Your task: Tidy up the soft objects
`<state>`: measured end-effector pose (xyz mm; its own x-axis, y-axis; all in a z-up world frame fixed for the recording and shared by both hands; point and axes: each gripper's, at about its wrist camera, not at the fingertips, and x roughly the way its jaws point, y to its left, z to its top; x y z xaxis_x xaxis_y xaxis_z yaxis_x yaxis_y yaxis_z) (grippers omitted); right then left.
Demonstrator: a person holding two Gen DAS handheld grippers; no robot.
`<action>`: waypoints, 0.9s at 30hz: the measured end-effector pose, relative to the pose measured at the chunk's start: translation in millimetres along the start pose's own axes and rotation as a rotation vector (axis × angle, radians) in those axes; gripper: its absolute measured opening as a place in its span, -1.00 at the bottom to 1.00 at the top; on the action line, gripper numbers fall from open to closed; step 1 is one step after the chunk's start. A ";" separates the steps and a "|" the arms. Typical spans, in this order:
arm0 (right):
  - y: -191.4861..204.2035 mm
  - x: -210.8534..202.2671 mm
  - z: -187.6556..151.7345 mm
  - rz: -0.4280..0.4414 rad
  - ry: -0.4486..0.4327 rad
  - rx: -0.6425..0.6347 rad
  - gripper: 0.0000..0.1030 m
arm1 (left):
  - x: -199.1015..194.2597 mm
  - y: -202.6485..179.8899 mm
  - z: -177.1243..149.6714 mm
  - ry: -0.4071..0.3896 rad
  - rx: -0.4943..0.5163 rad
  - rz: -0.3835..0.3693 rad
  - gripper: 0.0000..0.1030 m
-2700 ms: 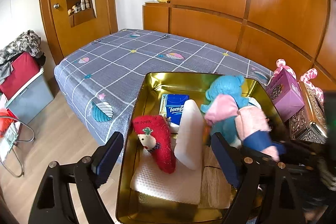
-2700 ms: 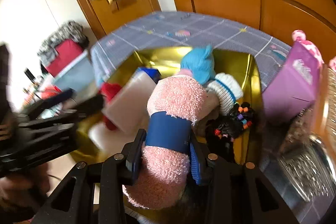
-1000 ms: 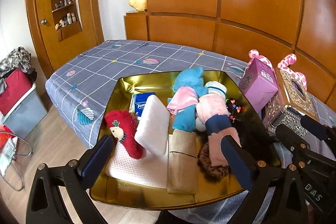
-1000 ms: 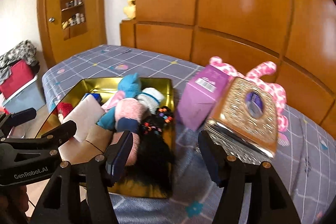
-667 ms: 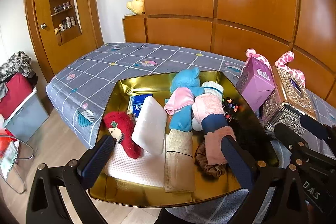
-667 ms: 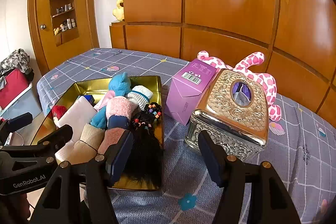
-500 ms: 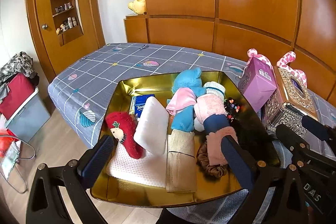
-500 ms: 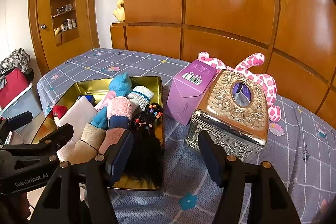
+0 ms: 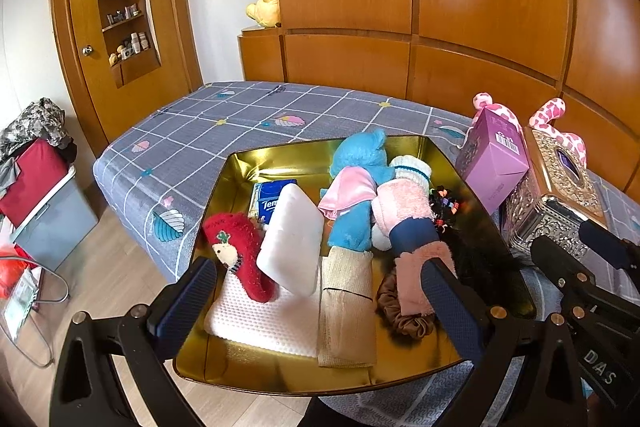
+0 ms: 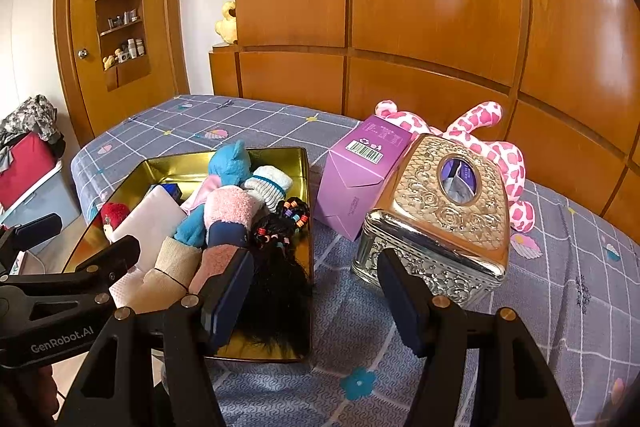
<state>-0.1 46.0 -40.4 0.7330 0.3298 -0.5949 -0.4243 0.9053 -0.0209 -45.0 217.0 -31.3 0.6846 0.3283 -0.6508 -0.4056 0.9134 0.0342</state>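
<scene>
A gold tray [image 9: 256,163] [image 10: 306,187] sits on the bed, filled with soft things: a blue plush [image 9: 356,163], a pink and navy sock [image 9: 404,215] [image 10: 228,215], a red plush sock [image 9: 236,243], a white sponge [image 9: 292,239], a beige cloth [image 9: 348,299], a brown scrunchie [image 9: 404,319] and a black wig with beads [image 10: 280,267]. My left gripper [image 9: 320,307] is open and empty above the tray's near end. My right gripper [image 10: 316,291] is open and empty beside the tray's right edge.
A purple box [image 10: 356,179], an ornate gold tissue box [image 10: 444,219] and a pink spotted plush [image 10: 496,151] lie on the bed to the tray's right. A grey patterned bedsheet [image 9: 224,131] covers the bed. A storage bin with clothes [image 9: 36,187] stands on the floor at left.
My right gripper let go of the pink and navy sock in the tray, opened and drew back to the right. Both grippers pulled back from the tray, then held still.
</scene>
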 end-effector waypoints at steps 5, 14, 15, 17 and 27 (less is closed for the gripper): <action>0.0 -0.8 0.1 -0.003 -0.004 0.002 0.26 | -0.2 0.3 0.0 -0.001 -0.002 0.001 0.99; 0.3 -1.1 0.5 -0.005 -0.007 0.003 0.27 | -0.8 0.8 -0.1 -0.002 -0.007 0.000 0.99; 0.4 -1.2 0.6 -0.006 -0.007 0.004 0.27 | -1.0 1.1 -0.2 -0.002 -0.010 -0.002 0.99; 0.4 -1.4 0.6 -0.006 -0.008 0.004 0.27 | -1.1 1.2 -0.2 -0.002 -0.013 0.000 0.99; -0.1 -1.7 0.1 -0.006 -0.005 0.006 0.27 | -3.5 3.0 0.2 -0.012 -0.030 -0.004 0.99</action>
<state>-1.2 45.4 -39.3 0.7386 0.3254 -0.5904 -0.4165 0.9089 -0.0202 -48.6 218.6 -28.7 0.6934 0.3282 -0.6415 -0.4207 0.9071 0.0093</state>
